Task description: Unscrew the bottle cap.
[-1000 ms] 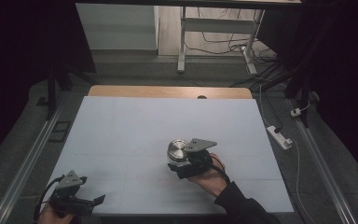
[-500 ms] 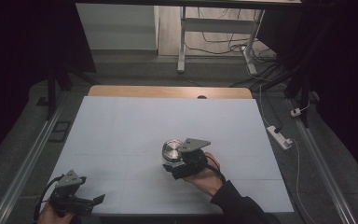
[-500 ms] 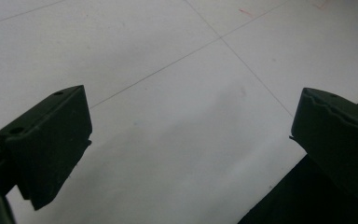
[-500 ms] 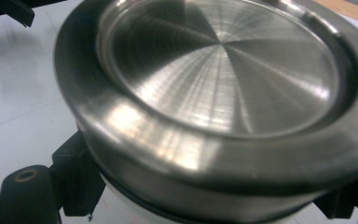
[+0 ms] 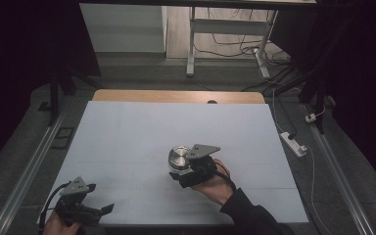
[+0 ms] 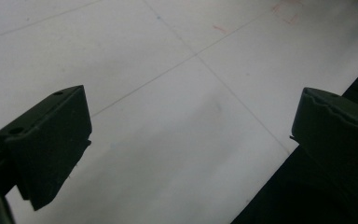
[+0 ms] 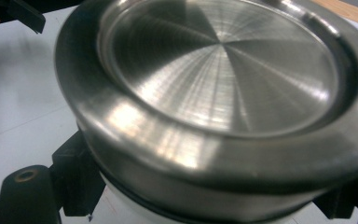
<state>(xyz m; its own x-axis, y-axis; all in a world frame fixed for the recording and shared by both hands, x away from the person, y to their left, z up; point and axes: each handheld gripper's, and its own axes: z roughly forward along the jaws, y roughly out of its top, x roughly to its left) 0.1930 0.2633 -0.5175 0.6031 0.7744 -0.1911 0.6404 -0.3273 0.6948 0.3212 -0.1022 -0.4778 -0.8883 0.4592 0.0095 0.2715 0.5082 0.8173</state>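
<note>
Currently: right gripper (image 5: 188, 169), jaws closed on the base of a steel-lidded round container (image 5: 178, 157), mid-tabletop (image 5: 127, 127), held level, probably to keep contents settled. Left gripper (image 5: 90, 210), jaws wide apart, empty, parked at the near-left corner, clear.

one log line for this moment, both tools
left tool: open, empty, table's near-left corner | right tool: shut on round metal container, mid-table

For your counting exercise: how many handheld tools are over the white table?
2. The left tool sits at the table's near-left corner, open; the right tool is near the middle, closed on a metal container.
</note>
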